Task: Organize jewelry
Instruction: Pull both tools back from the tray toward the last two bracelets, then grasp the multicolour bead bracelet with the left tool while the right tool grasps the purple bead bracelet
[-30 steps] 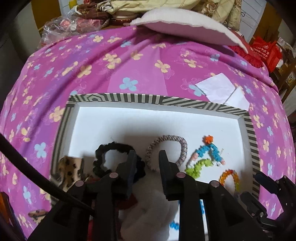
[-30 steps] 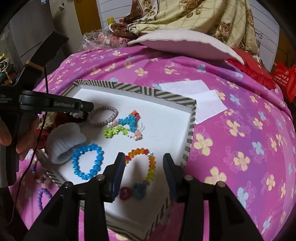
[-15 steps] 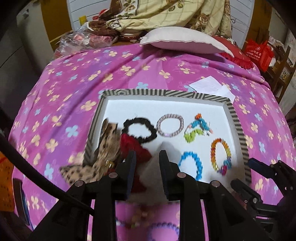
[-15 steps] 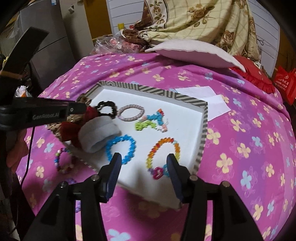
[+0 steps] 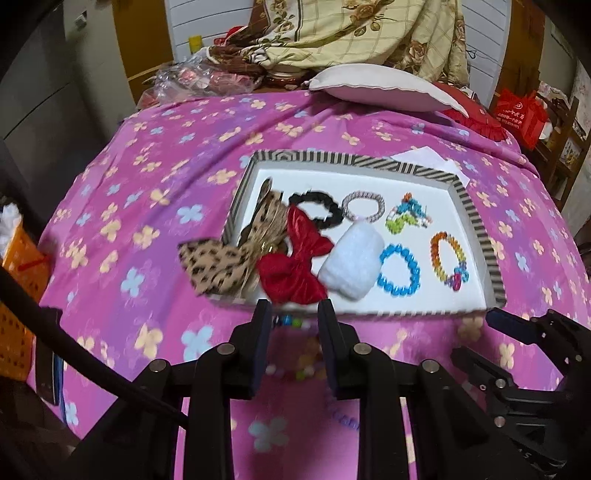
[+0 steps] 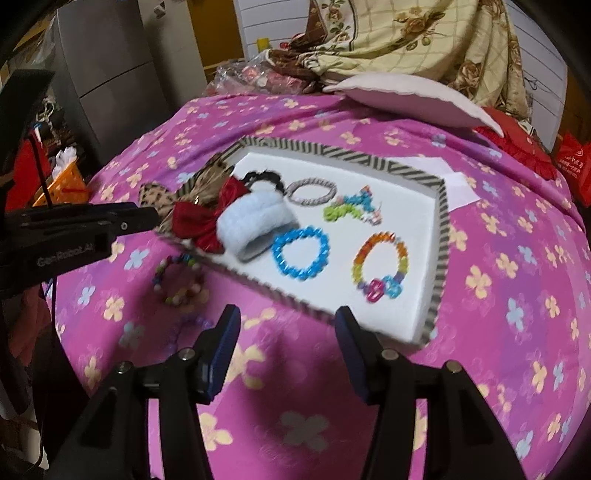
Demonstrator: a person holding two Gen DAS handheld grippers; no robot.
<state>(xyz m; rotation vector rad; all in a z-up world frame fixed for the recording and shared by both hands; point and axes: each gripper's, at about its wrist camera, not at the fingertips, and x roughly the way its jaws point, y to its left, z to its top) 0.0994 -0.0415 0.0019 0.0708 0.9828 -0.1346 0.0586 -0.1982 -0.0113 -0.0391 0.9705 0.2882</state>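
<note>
A striped-rimmed white tray [image 5: 354, 159] [image 6: 441, 236] lies on the bed. In it are a leopard bow [image 5: 218, 266], a red bow [image 5: 295, 266], a white fluffy scrunchie [image 5: 351, 262], a black scrunchie [image 5: 317, 208], a grey bracelet [image 5: 364, 206], a blue-green bead piece [image 5: 404, 216], a blue bead bracelet [image 6: 301, 253] and a rainbow bracelet [image 6: 382, 266]. A pastel bead bracelet [image 6: 181, 277] and a purple one [image 6: 188, 325] lie on the bedspread before the tray. My left gripper [image 5: 293, 325] hovers open over the tray's near edge, holding nothing. My right gripper [image 6: 288, 332] is opening, with nothing between its jaws.
The pink floral bedspread [image 5: 147, 184] slopes away on every side. A pillow [image 5: 376, 88] and piled blankets [image 5: 351, 33] lie at the far end. White paper [image 5: 424, 157] sits behind the tray. An orange basket [image 5: 18, 266] stands left of the bed, a red bag [image 5: 517, 114] to the right.
Both grippers have drawn back from over the tray to its near edge, so the whole tray shows. The right jaws stand wider apart. The jewelry has not shifted.
</note>
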